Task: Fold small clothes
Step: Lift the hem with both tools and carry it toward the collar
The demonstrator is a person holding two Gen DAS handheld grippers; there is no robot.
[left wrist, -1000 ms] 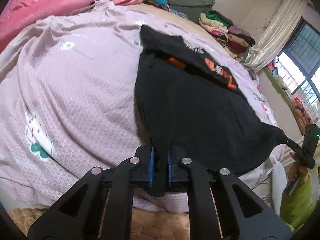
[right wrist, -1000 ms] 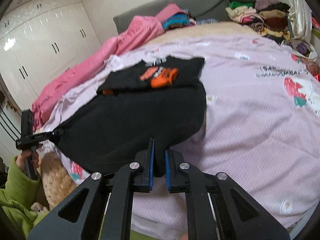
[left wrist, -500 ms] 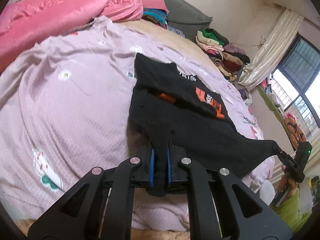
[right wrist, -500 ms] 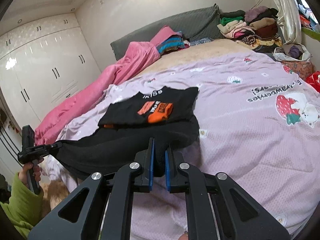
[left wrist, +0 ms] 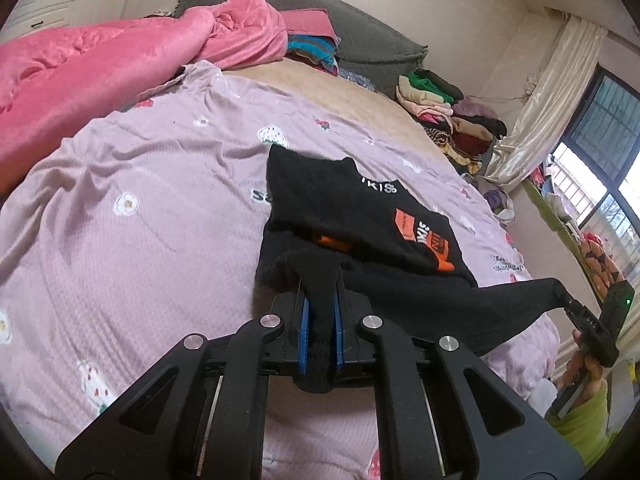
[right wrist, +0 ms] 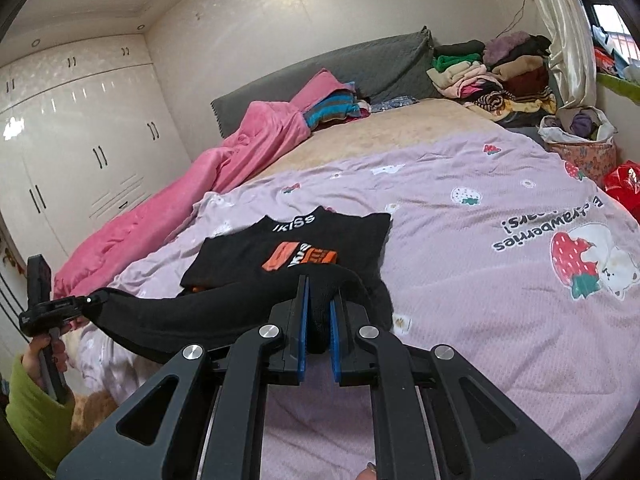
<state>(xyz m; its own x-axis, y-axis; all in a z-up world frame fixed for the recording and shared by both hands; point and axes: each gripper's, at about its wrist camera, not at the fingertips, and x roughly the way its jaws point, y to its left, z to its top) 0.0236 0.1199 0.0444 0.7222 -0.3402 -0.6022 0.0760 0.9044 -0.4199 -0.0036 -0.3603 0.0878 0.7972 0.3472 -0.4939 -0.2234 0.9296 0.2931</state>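
A black shirt (left wrist: 360,216) with an orange print and white lettering lies on the lilac strawberry bedspread (left wrist: 132,240). It also shows in the right wrist view (right wrist: 248,252). My left gripper (left wrist: 319,300) is shut on one corner of its near hem, and my right gripper (right wrist: 318,300) is shut on the other corner. The hem hangs stretched between them, lifted above the bed. The far half of the shirt rests flat. Each gripper shows in the other's view, the right one (left wrist: 576,312) and the left one (right wrist: 60,306).
A pink blanket (left wrist: 100,68) lies along the bed's left side. Folded clothes (left wrist: 312,46) sit by the grey headboard (right wrist: 360,68). A pile of clothes (right wrist: 492,76) and a basket (right wrist: 580,148) stand at the far right. White wardrobes (right wrist: 80,152) line the left wall.
Both grippers have lifted and tilted back with the hem in them. The loose near half of the shirt has risen off the bed and drawn taut into a narrow band.
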